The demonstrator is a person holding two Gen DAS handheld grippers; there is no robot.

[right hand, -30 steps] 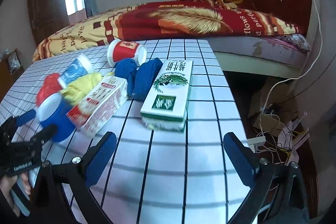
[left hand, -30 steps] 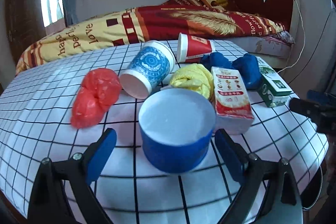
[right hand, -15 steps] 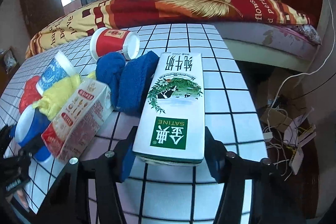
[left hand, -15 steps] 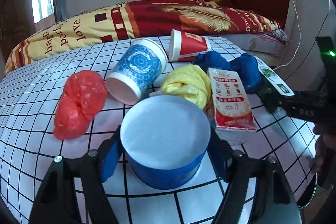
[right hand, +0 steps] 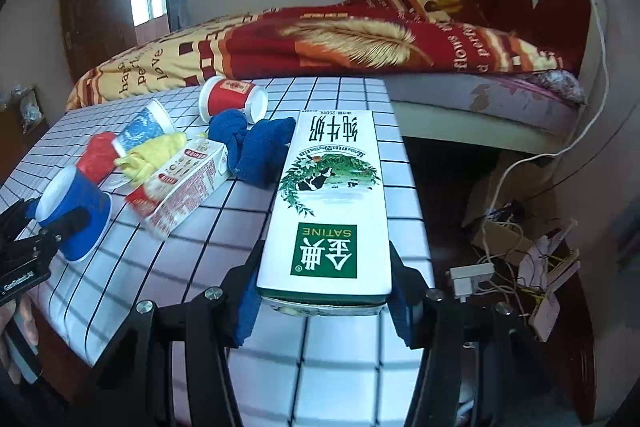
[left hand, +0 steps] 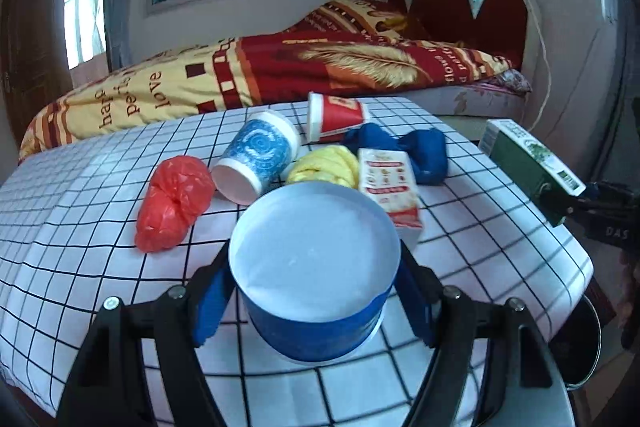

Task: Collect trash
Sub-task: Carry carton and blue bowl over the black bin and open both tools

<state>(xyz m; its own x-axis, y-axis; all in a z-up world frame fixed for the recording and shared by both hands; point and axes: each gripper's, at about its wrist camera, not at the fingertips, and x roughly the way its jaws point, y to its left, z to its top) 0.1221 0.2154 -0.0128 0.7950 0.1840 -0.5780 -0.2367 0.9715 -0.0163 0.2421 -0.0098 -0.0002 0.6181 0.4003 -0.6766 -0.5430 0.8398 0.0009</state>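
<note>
My left gripper (left hand: 316, 301) is clamped on the blue cup (left hand: 314, 267); my right gripper (right hand: 324, 301) clamps the milk carton (right hand: 330, 203) at the counter's (right hand: 328, 367) right edge.

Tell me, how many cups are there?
3. A blue cup is clamped upside down in the left gripper. A patterned cup and a red cup lie on their sides further back on the table. None looks hidden.
</note>
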